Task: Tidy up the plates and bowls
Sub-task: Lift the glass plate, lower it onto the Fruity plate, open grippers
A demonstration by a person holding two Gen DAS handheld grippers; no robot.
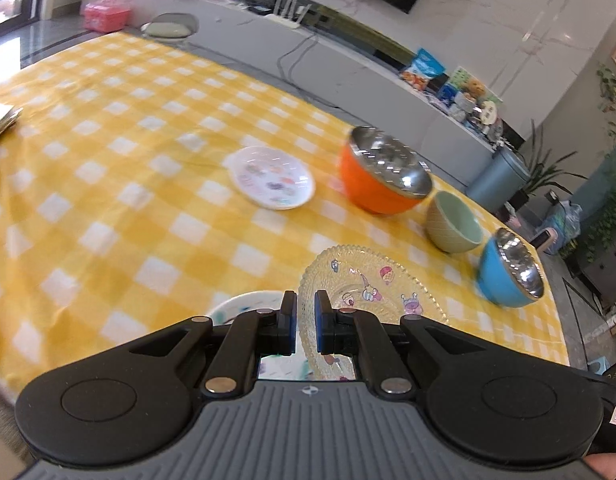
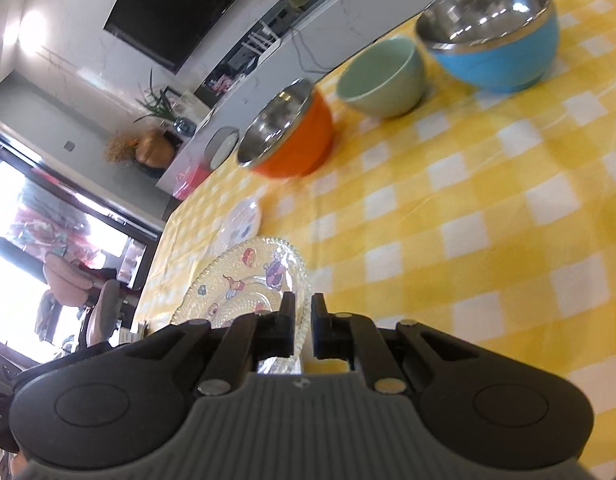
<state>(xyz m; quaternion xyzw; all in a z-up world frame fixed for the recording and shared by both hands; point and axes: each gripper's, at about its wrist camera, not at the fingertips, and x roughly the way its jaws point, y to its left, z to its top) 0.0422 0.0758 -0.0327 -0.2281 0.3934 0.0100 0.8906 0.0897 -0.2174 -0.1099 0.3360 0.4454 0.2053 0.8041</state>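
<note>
A clear glass plate with cartoon prints (image 1: 372,284) is held just above the yellow checked tablecloth (image 1: 108,184). My left gripper (image 1: 306,312) is shut on its near-left rim. My right gripper (image 2: 303,316) is shut on its opposite rim, where the glass plate (image 2: 248,284) shows tilted. A white printed plate (image 1: 248,308) lies partly hidden under my left gripper. A small white plate (image 1: 272,178) sits mid-table. An orange steel-lined bowl (image 1: 384,172), a pale green bowl (image 1: 454,222) and a blue steel-lined bowl (image 1: 510,270) stand in a row at the right.
The table's far edge runs behind the bowls; beyond it are a long white cabinet (image 1: 348,60) with snacks, a grey bin (image 1: 498,174) and plants. A pink box (image 1: 106,12) and a chair (image 1: 170,26) stand past the far left edge.
</note>
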